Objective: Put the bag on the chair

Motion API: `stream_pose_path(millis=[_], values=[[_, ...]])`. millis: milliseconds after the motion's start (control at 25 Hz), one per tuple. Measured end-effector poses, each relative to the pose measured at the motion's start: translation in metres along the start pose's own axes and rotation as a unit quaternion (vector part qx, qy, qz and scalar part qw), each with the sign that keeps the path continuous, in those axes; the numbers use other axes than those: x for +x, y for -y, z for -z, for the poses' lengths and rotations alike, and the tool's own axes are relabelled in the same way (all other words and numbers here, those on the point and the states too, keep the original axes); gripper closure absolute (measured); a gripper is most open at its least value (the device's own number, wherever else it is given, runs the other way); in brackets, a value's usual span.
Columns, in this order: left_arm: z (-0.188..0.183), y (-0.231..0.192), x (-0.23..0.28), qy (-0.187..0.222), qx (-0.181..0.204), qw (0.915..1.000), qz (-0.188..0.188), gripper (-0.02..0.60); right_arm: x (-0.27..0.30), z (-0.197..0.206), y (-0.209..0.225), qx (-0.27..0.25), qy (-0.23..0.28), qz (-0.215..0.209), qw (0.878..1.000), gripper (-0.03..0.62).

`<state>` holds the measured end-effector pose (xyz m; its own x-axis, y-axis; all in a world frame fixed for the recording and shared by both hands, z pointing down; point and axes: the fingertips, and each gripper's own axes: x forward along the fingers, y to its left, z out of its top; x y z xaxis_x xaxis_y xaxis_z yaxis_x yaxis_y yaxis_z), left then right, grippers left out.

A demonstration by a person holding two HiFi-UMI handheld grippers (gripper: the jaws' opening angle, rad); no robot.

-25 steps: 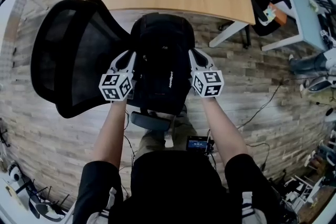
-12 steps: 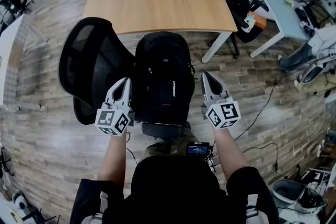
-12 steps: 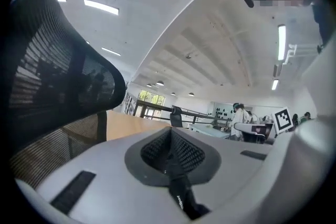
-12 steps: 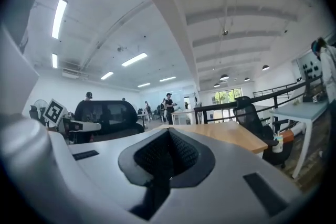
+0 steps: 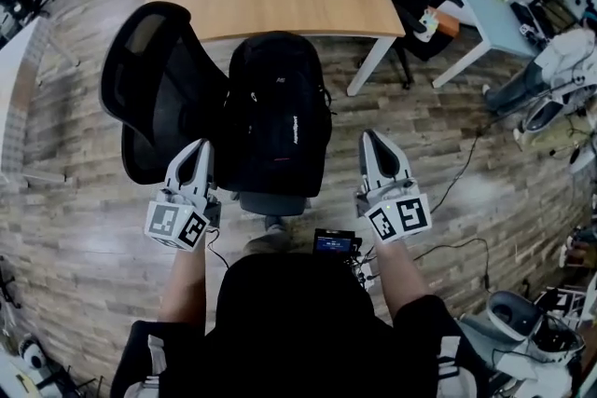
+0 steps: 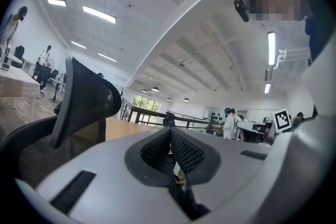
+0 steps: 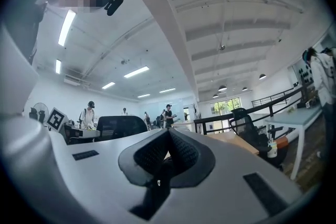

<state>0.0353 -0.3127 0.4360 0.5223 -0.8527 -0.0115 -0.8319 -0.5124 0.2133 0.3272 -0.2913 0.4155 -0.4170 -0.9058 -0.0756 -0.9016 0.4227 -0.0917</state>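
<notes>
The bag (image 5: pixel 275 112) is sitting on the chair (image 5: pixel 154 79). You are holding the left gripper (image 5: pixel 199 147) and right gripper (image 5: pixel 371 137) clear of it, jaws closed together and empty; verify it is resting stably.

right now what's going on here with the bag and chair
A person holds a hand-held gripper in each hand. The black backpack stands on the office chair, so the task looks done. The left hand-held gripper and the right hand-held gripper hover either side, clear of it, both shut and empty.
</notes>
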Motion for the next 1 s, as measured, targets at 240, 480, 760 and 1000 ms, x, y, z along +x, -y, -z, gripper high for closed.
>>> stream_pose_path(millis=[240,480,760,1000], values=[[0.015,0.049,-0.046,-0.008,0.015,0.9998,-0.013,0.578,-0.067,0.014,-0.01,0.009,-0.008,-0.009,1.0,0.583],[0.042,0.125,-0.088,-0.02,0.037,0.9991,0.007,0.578,-0.144,0.032,-0.02,0.023,-0.018,-0.005,1.0,0.583],[0.069,0.191,-0.13,-0.023,0.058,0.998,0.008,0.578,-0.212,0.049,-0.039,0.027,-0.034,0.005,0.999,0.583],[0.072,0.174,-0.163,-0.018,0.051,0.9969,-0.057,0.578,-0.243,0.058,-0.049,0.019,-0.054,0.025,0.998,0.583]])
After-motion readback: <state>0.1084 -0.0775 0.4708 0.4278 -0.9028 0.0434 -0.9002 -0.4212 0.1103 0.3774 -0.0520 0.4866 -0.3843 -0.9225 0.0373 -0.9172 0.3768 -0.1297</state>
